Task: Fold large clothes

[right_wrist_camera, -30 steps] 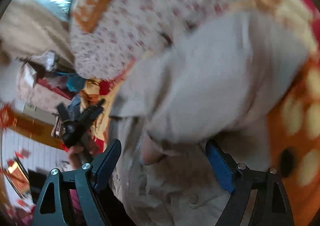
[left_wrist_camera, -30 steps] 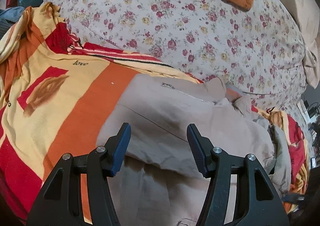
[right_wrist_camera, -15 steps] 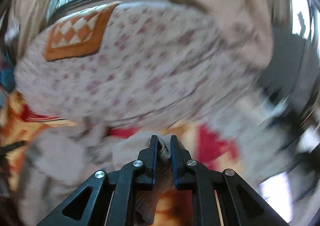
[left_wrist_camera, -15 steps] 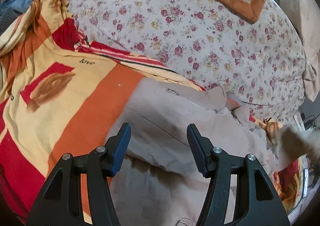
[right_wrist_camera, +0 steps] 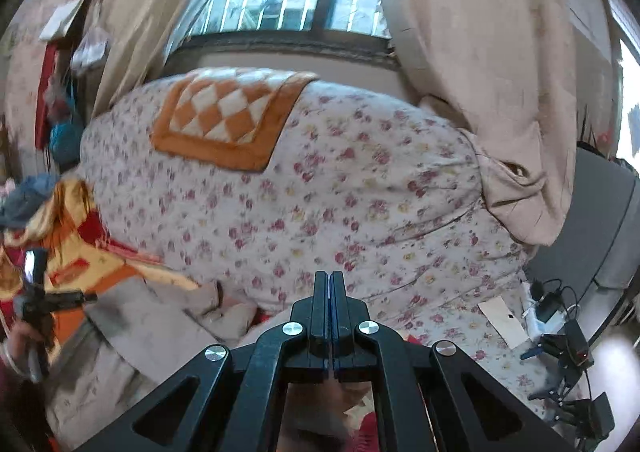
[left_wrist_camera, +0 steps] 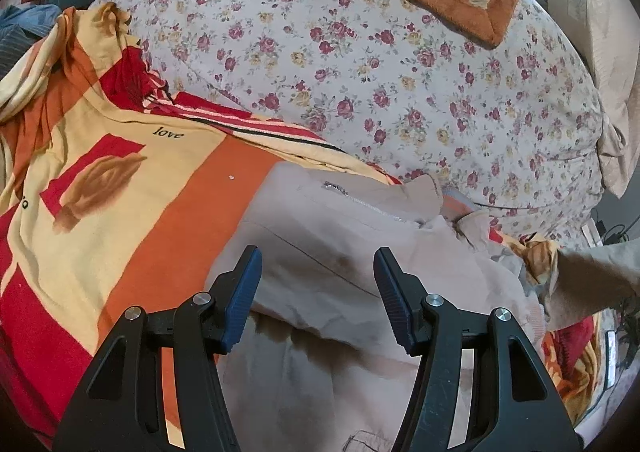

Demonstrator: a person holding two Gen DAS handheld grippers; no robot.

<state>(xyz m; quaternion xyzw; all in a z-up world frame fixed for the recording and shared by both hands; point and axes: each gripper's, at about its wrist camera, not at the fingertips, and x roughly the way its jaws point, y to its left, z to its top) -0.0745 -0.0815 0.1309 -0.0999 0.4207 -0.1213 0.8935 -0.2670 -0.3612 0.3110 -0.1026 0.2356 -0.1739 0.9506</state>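
1. Left gripper [left_wrist_camera: 318, 292] hovers with jaws apart over the beige jacket [left_wrist_camera: 340, 252], gripping nothing.
2. Right gripper [right_wrist_camera: 330, 292] is clamped on the jacket's fabric.
3. Jacket lies on the orange blanket [left_wrist_camera: 120, 212], beside the floral quilt [left_wrist_camera: 380, 72].

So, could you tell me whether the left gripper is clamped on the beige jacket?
No, the left gripper hangs open above the beige jacket, blue pads apart.

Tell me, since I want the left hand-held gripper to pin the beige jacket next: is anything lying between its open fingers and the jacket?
Nothing visible does. The left hand-held gripper hangs open right over the beige jacket, whose bare cloth shows between its fingers. The orange and yellow blanket lies under and beside the jacket, not over it.
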